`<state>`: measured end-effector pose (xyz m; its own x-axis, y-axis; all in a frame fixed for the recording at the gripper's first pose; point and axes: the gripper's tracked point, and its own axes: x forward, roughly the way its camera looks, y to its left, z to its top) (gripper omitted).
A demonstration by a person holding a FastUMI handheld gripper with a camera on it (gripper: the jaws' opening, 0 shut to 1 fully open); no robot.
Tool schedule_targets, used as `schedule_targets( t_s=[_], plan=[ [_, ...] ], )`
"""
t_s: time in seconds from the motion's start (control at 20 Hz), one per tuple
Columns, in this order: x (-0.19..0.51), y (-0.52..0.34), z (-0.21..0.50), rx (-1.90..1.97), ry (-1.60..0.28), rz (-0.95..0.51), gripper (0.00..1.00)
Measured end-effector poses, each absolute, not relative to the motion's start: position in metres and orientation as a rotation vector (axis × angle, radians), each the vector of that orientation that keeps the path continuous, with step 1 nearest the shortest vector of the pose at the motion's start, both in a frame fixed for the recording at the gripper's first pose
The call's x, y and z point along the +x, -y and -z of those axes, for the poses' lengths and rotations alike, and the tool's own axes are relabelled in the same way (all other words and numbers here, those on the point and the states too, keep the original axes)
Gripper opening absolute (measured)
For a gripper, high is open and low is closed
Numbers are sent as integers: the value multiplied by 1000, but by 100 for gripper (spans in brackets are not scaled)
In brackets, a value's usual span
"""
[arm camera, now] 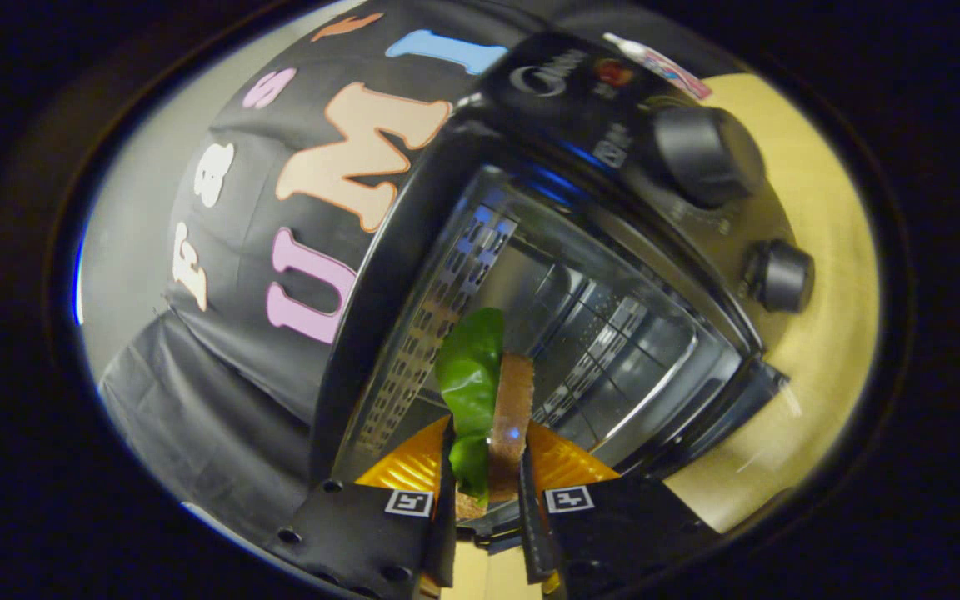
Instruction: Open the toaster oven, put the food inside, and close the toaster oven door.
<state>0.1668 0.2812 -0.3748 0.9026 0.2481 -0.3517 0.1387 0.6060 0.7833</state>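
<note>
Fingers of my claw (484,492) pinch a sandwich of brown bread and green lettuce (488,400) upright between them. Just beyond stands the black toaster oven (580,275) on the pale wooden bench (830,333), door open, two round black knobs (709,154) beside its shiny metal cavity.

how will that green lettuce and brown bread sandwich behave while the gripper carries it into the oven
The green lettuce and brown bread sandwich looks soft and light. The gripper fingers pinch it edge-on, so hard squeezing may crush it. The loose leaf probably flops or slips out if brushed against the black toaster oven.
</note>
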Motion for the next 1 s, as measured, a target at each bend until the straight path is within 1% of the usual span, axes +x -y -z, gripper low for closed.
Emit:
schedule_targets(
  t_s=[0.1, 0.2, 0.3, 0.5, 0.65, 0.85, 1.0],
  plan=[
    [174, -275, 372, 822, -429, -41, 44],
    [174, -260, 371, 647, -382, 13, 54],
    [158, -248, 364, 468, -345, 36, 64],
    [140, -245, 327, 314, -244, -10, 84],
    [106, -247, 308, 295, -239, -82, 99],
    [48, -243, 289, 273, -231, -168, 99],
    [5, -237, 289, 249, -233, -203, 99]
  ],
)
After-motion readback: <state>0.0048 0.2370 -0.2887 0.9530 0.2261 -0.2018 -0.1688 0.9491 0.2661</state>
